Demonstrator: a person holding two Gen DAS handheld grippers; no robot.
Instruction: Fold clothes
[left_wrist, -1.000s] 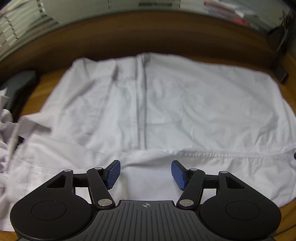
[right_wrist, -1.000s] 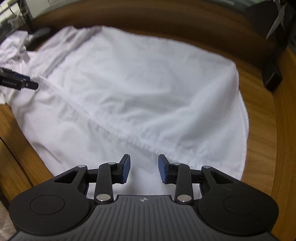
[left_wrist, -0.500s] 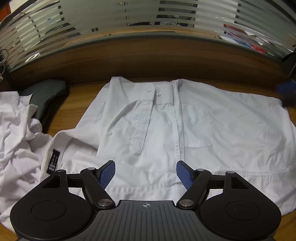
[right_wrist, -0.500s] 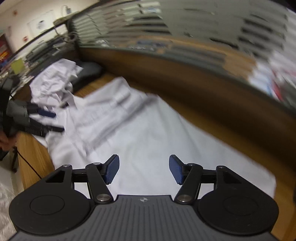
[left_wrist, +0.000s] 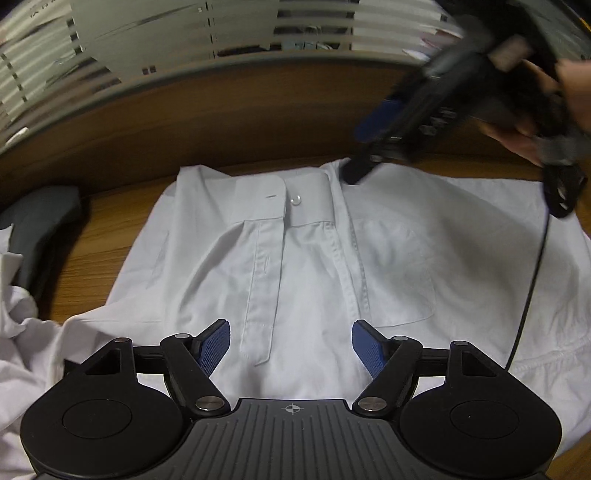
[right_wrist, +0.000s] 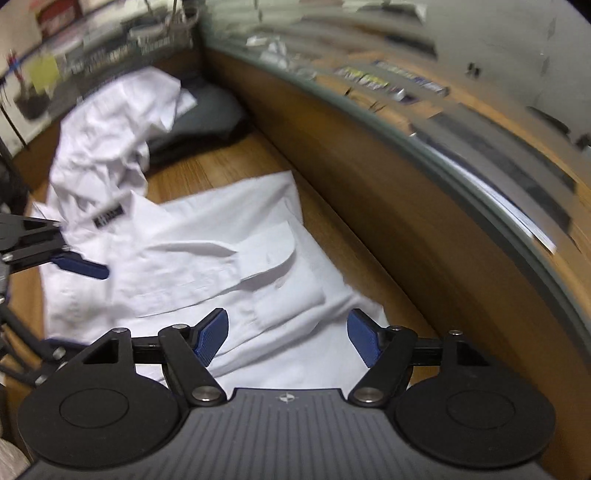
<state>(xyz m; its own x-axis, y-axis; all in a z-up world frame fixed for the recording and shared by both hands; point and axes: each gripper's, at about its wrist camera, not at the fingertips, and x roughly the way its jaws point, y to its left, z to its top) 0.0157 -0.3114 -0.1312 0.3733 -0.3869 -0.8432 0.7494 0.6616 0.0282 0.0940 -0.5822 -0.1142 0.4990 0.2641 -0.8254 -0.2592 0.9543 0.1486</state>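
Two claws hang over one white shirt, which lies flat on the wooden bench, buttoned front up, spread from under the left claw out ahead of it to the collar at the far edge. Thin woven cotton like this should be light, limp and a little slippery on itself, so a pinch through a single layer would probably drag a wrinkle; the doubled seams at the shoulder or the side edge look like firmer places to take hold.

Both claws have just been widening their jaws, and each stands well apart now with nothing between the pads, cloth only beneath them. Tilted steeply down, the left claw hovers over the lower placket. A hand carries the right claw, blurred, beyond the left claw's right side, its tips near the collar's right end. To the left claw's left sits a crumpled white garment on a dark one.
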